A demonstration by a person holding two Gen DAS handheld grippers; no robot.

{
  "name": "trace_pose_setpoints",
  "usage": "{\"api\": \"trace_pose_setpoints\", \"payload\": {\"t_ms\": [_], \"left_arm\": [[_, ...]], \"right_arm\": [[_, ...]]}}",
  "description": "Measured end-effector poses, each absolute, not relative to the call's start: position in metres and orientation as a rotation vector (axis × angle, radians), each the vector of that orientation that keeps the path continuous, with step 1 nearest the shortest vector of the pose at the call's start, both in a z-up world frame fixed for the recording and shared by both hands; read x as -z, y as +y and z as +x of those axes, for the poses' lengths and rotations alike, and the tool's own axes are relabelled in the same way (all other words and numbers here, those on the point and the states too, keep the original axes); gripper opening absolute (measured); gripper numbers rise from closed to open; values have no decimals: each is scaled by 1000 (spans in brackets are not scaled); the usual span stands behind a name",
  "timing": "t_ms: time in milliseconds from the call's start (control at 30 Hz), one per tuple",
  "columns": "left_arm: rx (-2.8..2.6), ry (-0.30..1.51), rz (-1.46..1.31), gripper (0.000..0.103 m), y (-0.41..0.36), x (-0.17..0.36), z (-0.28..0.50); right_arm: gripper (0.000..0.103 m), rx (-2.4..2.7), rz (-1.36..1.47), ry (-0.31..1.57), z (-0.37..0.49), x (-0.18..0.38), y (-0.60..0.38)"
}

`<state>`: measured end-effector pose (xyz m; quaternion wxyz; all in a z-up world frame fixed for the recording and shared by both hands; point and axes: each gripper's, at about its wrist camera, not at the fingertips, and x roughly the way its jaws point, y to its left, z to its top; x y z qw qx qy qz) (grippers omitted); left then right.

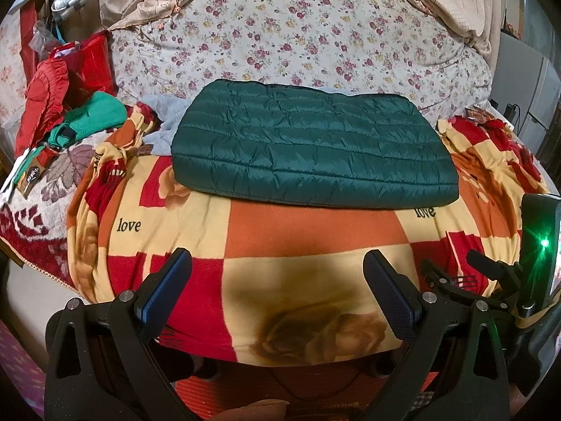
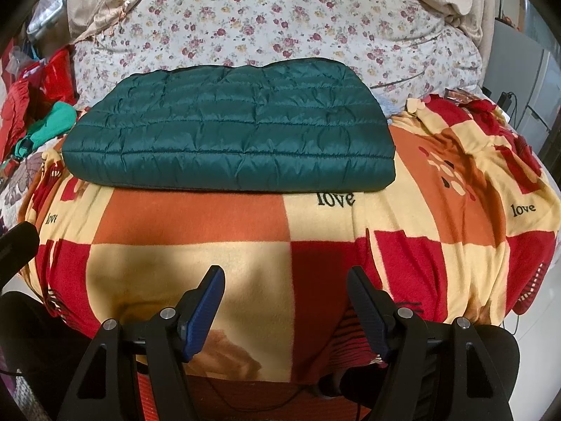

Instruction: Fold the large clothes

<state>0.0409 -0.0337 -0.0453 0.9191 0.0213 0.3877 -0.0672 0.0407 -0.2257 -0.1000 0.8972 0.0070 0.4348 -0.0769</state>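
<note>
Left wrist view looks down along the left tool, whose two fingers stand wide apart with only the blanket showing between them. Nothing is held and the pads touch no cloth; they hang above the near part of the bed. One finger has a blue pad facing inward, the other a dark ribbed one.

At the right edge of this view part of the right tool's body shows, with a green light lit on it.

From the right wrist view, the right tool is likewise spread open, its fingers apart and empty, over a yellow and a red square of the same checked blanket.

Ahead of both tools lies the green quilted jacket, folded into a flat, thick rectangle. It rests on the red, orange and yellow blanket printed with the word "love", well apart from either tool, with its near long edge roughly square to the cameras. Behind it rises a floral quilt.

To the left of the jacket, on the bed's far side, sit a red garment and a lighter green cloth in a loose heap.
</note>
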Motion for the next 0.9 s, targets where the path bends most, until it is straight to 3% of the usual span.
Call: {"api": "trace_pose_setpoints", "payload": {"t_ms": [900], "left_arm": [[139, 805, 41, 98, -36, 50, 40]], "right_arm": [[70, 149, 15, 909, 43, 102, -225]]}}
